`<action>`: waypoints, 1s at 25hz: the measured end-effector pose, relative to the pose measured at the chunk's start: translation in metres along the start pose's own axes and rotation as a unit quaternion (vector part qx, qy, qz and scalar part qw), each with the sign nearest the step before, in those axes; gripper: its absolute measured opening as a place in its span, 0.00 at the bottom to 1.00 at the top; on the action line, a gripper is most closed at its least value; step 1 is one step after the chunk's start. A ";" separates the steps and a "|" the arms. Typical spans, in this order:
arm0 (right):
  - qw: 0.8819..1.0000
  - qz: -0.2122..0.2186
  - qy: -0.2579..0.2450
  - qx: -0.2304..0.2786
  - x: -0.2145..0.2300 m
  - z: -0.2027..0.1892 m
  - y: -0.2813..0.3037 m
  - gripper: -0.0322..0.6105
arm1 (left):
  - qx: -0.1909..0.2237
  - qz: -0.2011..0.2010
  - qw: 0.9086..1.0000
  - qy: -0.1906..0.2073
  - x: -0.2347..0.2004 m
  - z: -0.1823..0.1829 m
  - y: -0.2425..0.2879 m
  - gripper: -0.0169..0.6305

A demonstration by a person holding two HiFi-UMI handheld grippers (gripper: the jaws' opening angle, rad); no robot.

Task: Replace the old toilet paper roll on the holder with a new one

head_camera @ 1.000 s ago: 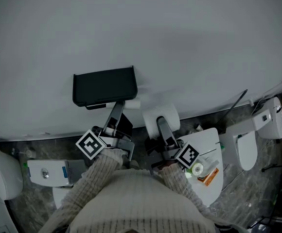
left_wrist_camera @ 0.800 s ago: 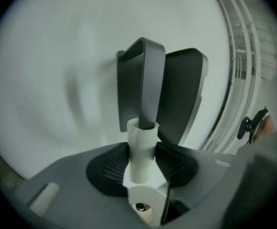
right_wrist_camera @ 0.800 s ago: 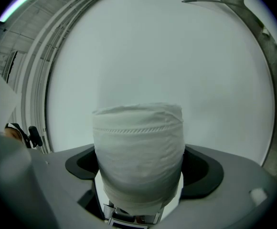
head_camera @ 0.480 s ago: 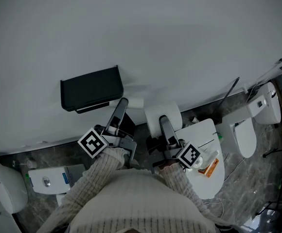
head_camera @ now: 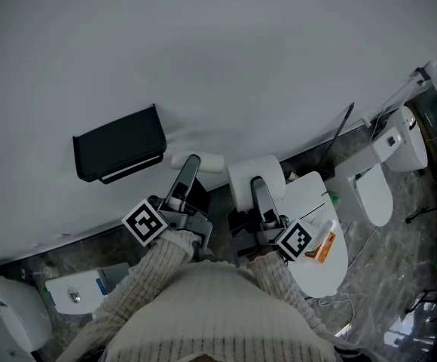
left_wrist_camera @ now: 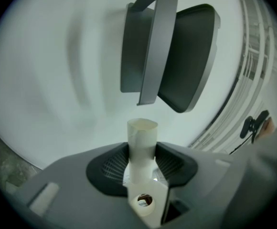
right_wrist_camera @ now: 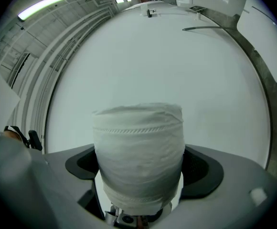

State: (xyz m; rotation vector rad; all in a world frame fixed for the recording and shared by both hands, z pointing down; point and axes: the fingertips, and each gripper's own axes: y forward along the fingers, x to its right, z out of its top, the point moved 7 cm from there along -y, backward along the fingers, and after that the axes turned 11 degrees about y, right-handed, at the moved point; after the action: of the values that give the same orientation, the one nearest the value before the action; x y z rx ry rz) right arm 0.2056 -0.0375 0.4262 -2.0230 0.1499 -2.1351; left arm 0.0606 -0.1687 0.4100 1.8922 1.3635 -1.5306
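Gripping the old roll's bare cardboard tube [head_camera: 211, 162], the left gripper [head_camera: 193, 161] has its jaws pressed on the tube's two sides; the left gripper view shows the tube [left_wrist_camera: 142, 142] upright between the ribbed pads [left_wrist_camera: 117, 165], its open end towards the wall; tube just right of and a little below the black holder [head_camera: 119, 143], not touching it.

New toilet paper roll [head_camera: 239, 179] further right of the holder, beside the tube but apart from it; right gripper [head_camera: 258, 181] clamped on it; in the right gripper view the full white roll [right_wrist_camera: 138, 151] fills the gap between the jaws and bulges past them; right gripper [right_wrist_camera: 141, 175] pointed at bare wall.

Holder fixed to the pale wall [head_camera: 241, 51]; in the left gripper view the holder [left_wrist_camera: 176, 56] sits above the tube, and a grey flap seems to stand off its dark body, though the wide lens bends the shapes too much to be sure.

Marker cubes: left one [head_camera: 143, 222] below the holder, right one [head_camera: 294, 240] well to its lower right; knit sleeves [head_camera: 147, 270] behind both.

Farther right of the holder: white toilet lid [head_camera: 320, 270] under the right gripper with an orange packet [head_camera: 322, 246] on it; another white toilet [head_camera: 373, 194] beyond; dark marbled floor [head_camera: 68, 255] along the wall's foot.
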 end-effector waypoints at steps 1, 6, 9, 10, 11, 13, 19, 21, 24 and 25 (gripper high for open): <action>1.000 0.002 0.000 0.005 -0.002 0.003 -0.003 0.82 | -0.002 0.000 1.000 -0.001 0.002 -0.004 0.000 0.29; 1.000 0.013 0.007 0.027 -0.007 0.014 -0.012 0.82 | -0.006 0.006 1.000 0.000 0.009 -0.017 -0.005 0.29; 0.999 0.017 0.015 0.023 -0.004 0.010 -0.009 0.82 | 0.003 0.010 1.000 -0.002 0.009 -0.016 -0.013 0.29; 0.999 0.018 0.019 0.020 -0.003 0.007 -0.007 0.82 | 0.007 0.013 1.000 -0.002 0.008 -0.015 -0.016 0.29; 0.999 0.019 0.023 0.016 -0.002 0.004 -0.005 0.82 | 0.009 0.017 1.000 -0.002 0.008 -0.014 -0.020 0.29; 0.999 0.020 0.025 0.008 -0.002 0.000 -0.001 0.82 | 0.013 0.023 1.000 -0.001 0.008 -0.013 -0.027 0.29; 0.999 0.021 0.035 -0.006 0.001 -0.006 0.007 0.82 | 0.024 0.034 0.999 -0.001 0.009 -0.013 -0.042 0.29; 0.999 0.018 0.040 -0.014 0.003 -0.011 0.012 0.82 | 0.031 0.041 0.999 -0.002 0.008 -0.010 -0.048 0.29; 0.998 0.016 0.047 -0.033 0.006 -0.020 0.022 0.82 | 0.047 0.051 0.998 -0.001 0.006 -0.003 -0.057 0.29; 0.998 0.014 0.049 -0.038 0.007 -0.022 0.025 0.82 | 0.054 0.053 0.997 0.000 0.006 -0.001 -0.061 0.29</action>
State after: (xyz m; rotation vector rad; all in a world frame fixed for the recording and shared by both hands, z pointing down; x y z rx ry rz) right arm 0.1849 -0.0643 0.4267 -1.9451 0.2759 -2.2434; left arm 0.0105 -0.1361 0.4224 1.9938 1.1812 -1.5810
